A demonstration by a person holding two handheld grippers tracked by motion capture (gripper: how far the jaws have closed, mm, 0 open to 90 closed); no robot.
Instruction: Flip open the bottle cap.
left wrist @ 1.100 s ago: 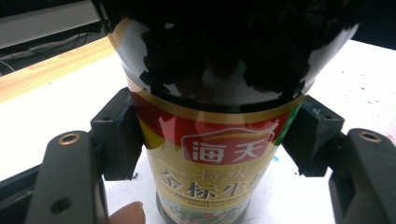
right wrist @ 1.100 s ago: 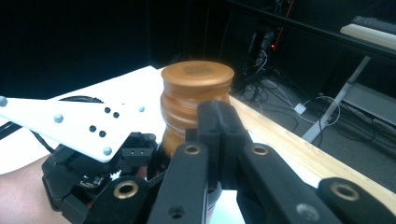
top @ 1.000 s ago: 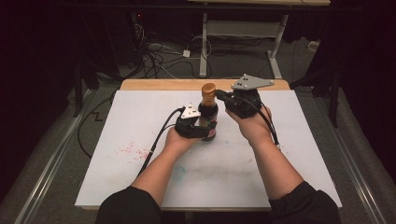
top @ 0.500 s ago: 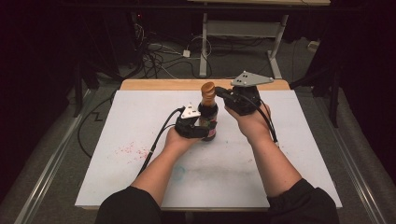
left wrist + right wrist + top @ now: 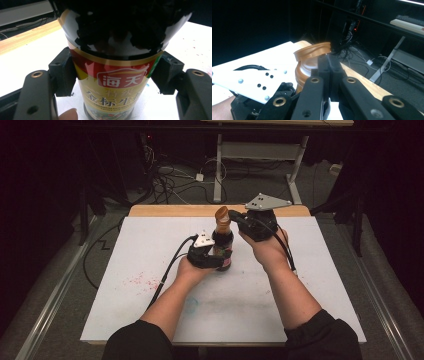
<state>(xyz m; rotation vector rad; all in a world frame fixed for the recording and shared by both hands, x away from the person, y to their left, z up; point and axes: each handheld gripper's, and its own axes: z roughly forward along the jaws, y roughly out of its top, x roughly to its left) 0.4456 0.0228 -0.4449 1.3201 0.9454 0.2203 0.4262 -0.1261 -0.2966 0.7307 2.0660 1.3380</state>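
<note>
Bottle: sauce bottle (image 5: 223, 251) upright mid-desk (image 5: 325, 285), toward 12 o'clock | Left tool (image 5: 216, 260): you're clamped on its labelled body from 9 o'clock, pads (image 5: 62, 72) tight both sides | Right tool (image 5: 234, 217): jaws pressed together, tips at the flipped-up brown cap (image 5: 312, 51) from 3 o'clock

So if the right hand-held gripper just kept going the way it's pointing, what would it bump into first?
Probably the bottle's brown flip cap. The right hand-held gripper, jaws shut, points at that half-open lid atop the bottle, seemingly already beside it; depth is hard to judge.
</note>
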